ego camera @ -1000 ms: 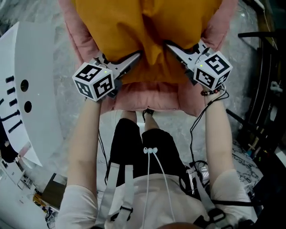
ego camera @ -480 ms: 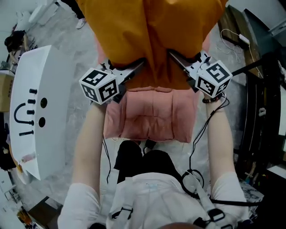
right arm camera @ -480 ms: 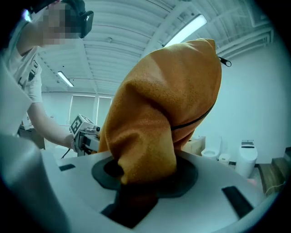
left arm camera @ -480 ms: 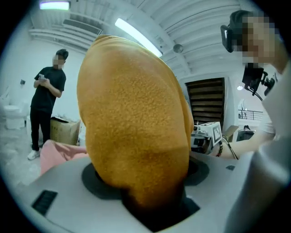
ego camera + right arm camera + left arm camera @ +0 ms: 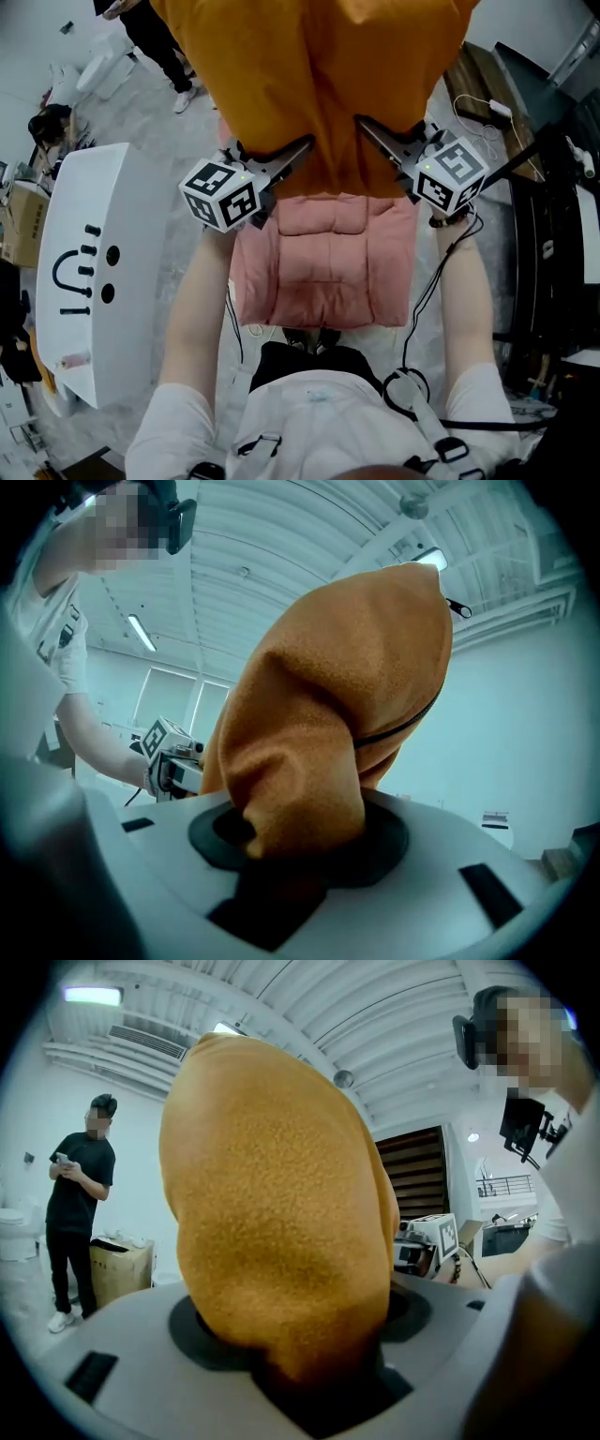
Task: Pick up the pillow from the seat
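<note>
1. My left gripper (image 5: 302, 148): jaws partly closed, pinching a thick fold at the lower left edge of the orange pillow (image 5: 319, 84).
2. My right gripper (image 5: 364, 124): jaws set narrower, clamped on a bunched fold at the pillow's lower right edge.
3. The pillow spans both grips and bulges away beyond my fingertips, held clear above the pink seat (image 5: 323, 262).
4. Farther off, a person (image 5: 80, 1194) stands beside a cardboard box (image 5: 122, 1260).

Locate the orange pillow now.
Head view, top centre: the pillow is held above the pink seat, clamped by the left gripper and right gripper.
</note>
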A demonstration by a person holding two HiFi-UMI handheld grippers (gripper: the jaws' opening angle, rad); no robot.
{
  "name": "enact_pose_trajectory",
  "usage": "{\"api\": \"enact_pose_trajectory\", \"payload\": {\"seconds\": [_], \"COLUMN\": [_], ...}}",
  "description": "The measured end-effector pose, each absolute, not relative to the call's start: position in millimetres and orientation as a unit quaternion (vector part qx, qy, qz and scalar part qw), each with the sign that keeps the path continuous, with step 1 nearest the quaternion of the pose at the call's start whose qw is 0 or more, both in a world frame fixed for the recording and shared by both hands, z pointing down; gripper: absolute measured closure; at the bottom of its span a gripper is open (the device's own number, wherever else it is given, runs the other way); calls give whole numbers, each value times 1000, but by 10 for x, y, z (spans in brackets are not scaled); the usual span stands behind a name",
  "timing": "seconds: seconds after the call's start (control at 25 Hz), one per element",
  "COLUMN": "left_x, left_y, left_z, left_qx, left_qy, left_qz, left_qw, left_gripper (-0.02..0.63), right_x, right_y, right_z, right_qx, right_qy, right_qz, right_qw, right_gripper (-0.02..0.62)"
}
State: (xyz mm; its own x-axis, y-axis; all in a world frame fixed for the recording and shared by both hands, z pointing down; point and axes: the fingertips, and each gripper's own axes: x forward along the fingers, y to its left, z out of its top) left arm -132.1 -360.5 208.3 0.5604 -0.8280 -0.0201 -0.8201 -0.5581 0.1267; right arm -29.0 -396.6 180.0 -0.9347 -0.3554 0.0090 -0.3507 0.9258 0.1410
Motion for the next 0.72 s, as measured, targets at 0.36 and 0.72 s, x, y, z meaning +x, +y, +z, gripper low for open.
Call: {"api": "enact_pose_trajectory", "payload": {"seconds": [0.36,0.72], "left_x": [-1576,-1696], "left_y": [-3575,-3437], "left_z": [1275,493], "left_qx": [888,892], "left_qy": [-457,-445], "left_qz": [-49,-77], "left_qw": [21,-21], "left_gripper": [270,270], "right_x": [-493,-559], "right_y": [-3910,-3744], "right_z": [1037,199], "right_qx": [222,235], "right_qy": [-970,-961], "right_qz": [-94,-143], "right_qw": [-16,-26], "right_gripper": [403,380]}}
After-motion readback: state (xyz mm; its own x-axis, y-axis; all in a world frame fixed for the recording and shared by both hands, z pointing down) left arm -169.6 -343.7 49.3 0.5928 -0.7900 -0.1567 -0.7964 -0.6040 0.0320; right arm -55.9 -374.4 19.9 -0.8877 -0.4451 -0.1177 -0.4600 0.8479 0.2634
